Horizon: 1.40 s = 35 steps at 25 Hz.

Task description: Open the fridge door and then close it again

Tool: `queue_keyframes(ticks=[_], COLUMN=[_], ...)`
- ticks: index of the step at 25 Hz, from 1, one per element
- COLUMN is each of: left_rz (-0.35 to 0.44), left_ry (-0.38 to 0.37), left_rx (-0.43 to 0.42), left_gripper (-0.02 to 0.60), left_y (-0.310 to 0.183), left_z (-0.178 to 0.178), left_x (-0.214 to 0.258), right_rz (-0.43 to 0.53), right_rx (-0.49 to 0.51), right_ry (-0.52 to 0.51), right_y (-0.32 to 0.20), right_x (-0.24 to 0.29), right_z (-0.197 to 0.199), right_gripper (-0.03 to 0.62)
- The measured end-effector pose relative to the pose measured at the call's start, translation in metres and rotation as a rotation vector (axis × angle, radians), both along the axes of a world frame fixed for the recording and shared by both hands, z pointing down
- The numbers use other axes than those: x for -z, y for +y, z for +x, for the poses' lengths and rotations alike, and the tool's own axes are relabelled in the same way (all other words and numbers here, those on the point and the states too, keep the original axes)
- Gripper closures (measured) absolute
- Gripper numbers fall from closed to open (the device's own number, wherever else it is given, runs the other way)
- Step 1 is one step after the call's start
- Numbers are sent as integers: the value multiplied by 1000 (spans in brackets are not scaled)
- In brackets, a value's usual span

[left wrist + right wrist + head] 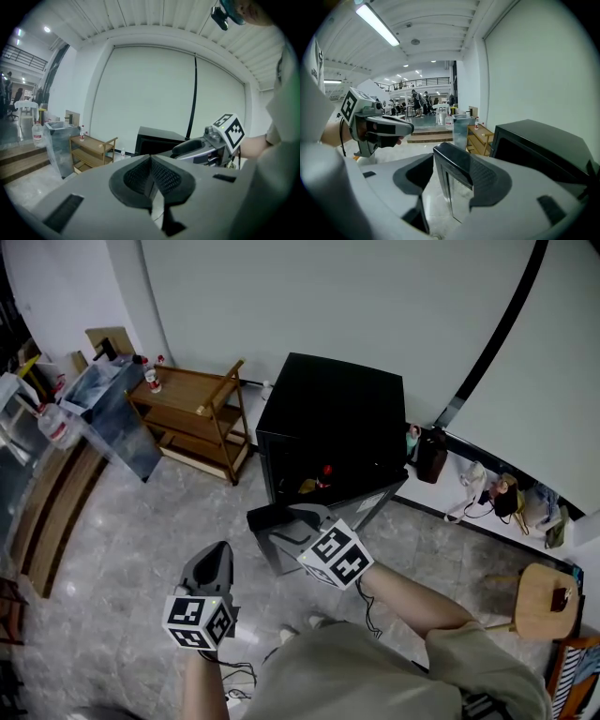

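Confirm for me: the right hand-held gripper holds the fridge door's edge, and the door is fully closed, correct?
Not closed. The head view shows the fridge door standing swung open from the fridge, its edge held by the right hand-held gripper.

Head view looks steeply down from above the person onto the floor (pixel 141 549), fridge (pixel 333 418), wooden shelf (pixel 192 399), left gripper (pixel 217 554) and right gripper (pixel 277 517), all at mid-distance. Left gripper view sits low and faces along its jaws toward the white wall (pixel 145 89). Right gripper view is tight on the door (pixel 457 164) edge, facing the hall (pixel 417 101). All three share fridge and shelf; each gripper view catches the other gripper.
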<state>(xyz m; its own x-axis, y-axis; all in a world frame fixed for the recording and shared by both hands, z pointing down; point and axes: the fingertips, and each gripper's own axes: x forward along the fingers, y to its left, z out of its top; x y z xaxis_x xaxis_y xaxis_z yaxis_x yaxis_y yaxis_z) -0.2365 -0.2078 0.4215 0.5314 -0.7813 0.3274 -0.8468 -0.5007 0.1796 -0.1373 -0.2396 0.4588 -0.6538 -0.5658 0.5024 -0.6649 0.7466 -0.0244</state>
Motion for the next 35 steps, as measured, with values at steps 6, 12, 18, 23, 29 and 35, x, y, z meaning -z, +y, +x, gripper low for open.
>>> queue_keyframes(ticks=[6, 12, 18, 23, 29, 35], left_rz=[10, 32, 48, 55, 71, 86], left_ry=[-5, -13, -18, -16, -3, 0], left_rx=[1, 4, 10, 15, 16, 4], left_gripper=[574, 574, 574, 574, 574, 574], left_y=[-14, -35, -54, -66, -86, -93], left_z=[4, 8, 11, 14, 21, 29], left_x=[4, 11, 20, 22, 30, 31], right_rz=[-2, 0, -1, 10, 17, -19], right_rx=[-9, -20, -44, -67, -90, -140], right_ry=[-3, 2, -2, 0, 8, 0], right_y=[-20, -45, -71, -87, -104, -113], right_x=[-1, -1, -1, -2, -1, -4], right_z=[-1, 2, 5, 8, 11, 15], right_gripper=[375, 393, 393, 393, 396, 416])
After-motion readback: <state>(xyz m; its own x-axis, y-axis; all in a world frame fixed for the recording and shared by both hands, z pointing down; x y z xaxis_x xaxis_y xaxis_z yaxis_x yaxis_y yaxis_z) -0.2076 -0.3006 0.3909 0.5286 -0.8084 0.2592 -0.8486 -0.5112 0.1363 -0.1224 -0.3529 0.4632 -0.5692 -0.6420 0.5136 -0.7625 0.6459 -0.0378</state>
